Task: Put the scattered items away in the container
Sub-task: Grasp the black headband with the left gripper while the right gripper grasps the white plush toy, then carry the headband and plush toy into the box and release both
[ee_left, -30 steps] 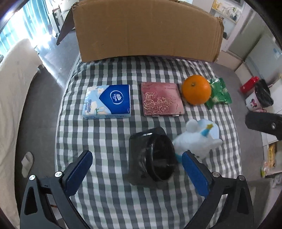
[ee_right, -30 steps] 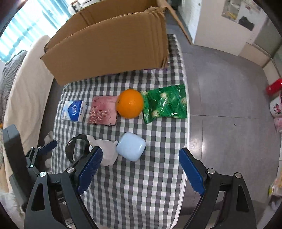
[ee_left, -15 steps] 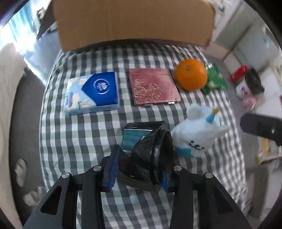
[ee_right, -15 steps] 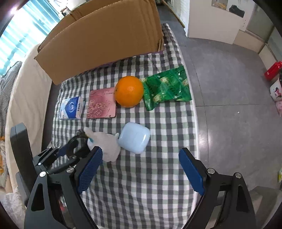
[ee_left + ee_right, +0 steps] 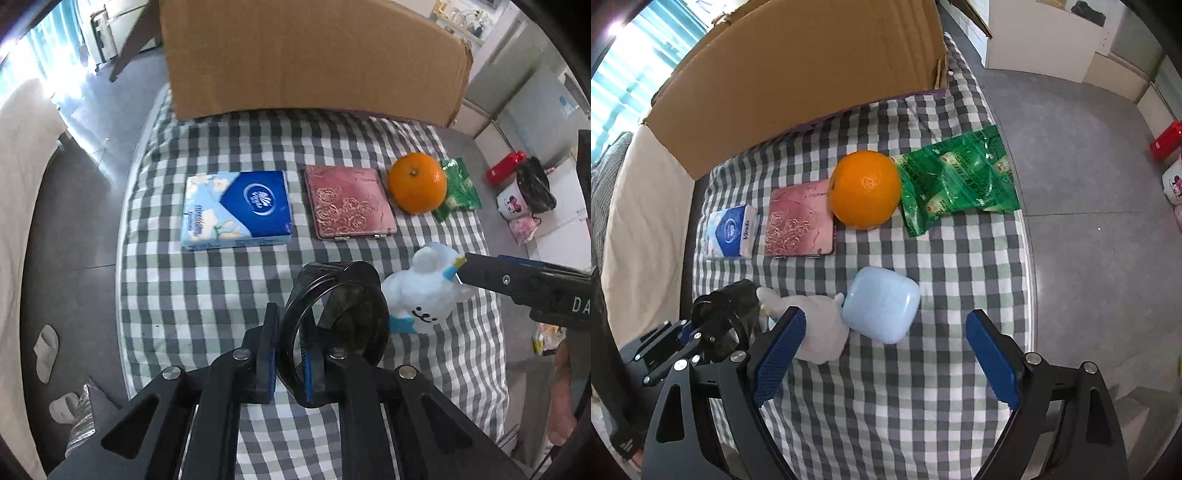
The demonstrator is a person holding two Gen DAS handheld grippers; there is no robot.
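My left gripper [image 5: 290, 363] has just clamped onto the black holder's [image 5: 334, 317] rim on the tablecloth [image 5: 221, 295], right gripper [image 5: 882, 354] gaping over the plush toy [image 5: 816, 325], so the cardboard box [image 5: 314, 55] comes next.

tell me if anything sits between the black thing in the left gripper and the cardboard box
Yes. The left gripper is shut on the black holder, and the tissue pack and pink rose case lie on the checkered cloth between it and the cardboard box. Both lie flat and low, so lifting over them should likely clear.
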